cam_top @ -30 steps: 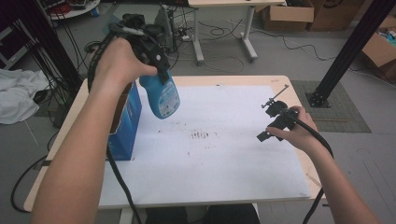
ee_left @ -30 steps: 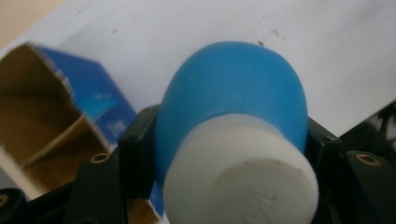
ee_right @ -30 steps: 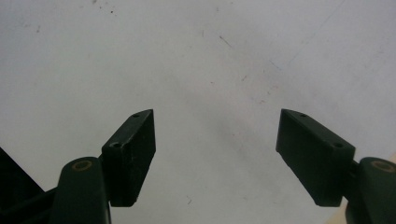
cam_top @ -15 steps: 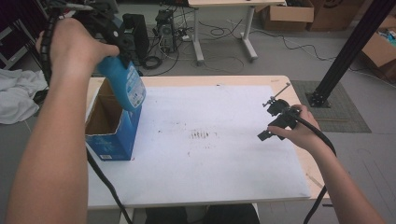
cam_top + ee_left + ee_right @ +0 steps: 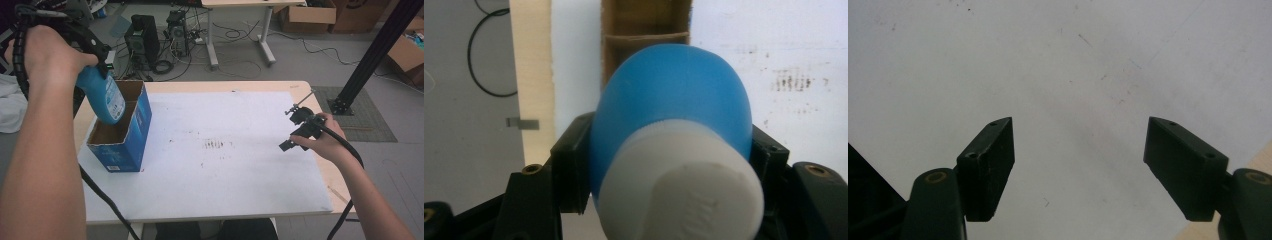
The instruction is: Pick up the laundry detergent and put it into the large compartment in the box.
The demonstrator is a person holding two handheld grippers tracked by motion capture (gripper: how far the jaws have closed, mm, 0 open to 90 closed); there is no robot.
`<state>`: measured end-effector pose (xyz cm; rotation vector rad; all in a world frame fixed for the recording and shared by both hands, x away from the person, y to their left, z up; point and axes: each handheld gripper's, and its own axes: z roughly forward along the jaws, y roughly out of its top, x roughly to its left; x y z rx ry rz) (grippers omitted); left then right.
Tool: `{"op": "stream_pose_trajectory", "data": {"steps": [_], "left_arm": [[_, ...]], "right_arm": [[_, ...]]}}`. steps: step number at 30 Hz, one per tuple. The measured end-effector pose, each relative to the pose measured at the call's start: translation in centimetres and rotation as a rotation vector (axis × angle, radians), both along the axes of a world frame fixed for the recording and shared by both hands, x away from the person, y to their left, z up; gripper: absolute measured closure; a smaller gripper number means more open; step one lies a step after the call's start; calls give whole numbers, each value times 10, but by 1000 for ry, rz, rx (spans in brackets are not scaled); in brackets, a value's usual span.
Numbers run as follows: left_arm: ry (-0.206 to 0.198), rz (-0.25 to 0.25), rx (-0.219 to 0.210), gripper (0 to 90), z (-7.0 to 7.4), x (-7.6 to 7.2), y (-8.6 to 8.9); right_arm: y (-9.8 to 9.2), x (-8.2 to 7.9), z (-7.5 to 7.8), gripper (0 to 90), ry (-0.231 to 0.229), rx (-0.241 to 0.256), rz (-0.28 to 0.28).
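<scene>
At the upper left of the high view the left gripper (image 5: 102, 70) clamps a blue bottle (image 5: 106, 100) just below its white cap (image 5: 681, 185), base dipping into the open blue carton (image 5: 125, 150); it looks stiff, slick plastic, probably light, so the neck seems the safest hold; at mid-right, the right gripper (image 5: 295, 131) hovers over the white table (image 5: 225, 185), jaws wide and empty.

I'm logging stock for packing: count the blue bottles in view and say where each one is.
1. The blue bottle is held in the left gripper, tilted base-down into the open top of the blue cardboard box at the table's left. The box's interior is partly hidden, so more could lie inside.
</scene>
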<state>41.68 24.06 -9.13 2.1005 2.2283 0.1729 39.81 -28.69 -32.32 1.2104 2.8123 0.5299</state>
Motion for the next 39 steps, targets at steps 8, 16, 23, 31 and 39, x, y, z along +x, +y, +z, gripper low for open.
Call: {"op": "stream_pose_trajectory", "data": {"steps": [8,16,23,31,39], "left_arm": [[20,9,4,373,-17,3,7],[49,15,16,373,-44,9,10],[79,-1,-4,373,-74,15,8],[105,-6,-25,373,-105,20,8],[126,0,-36,373,-127,21,12]], "right_arm": [[0,-1,-2,285,3,-3,-4],[0,-1,-3,285,5,-2,-4],[1,-1,-1,285,3,1,-5],[0,0,-1,285,3,0,-7],[0,1,-5,285,5,-1,-3]]}}
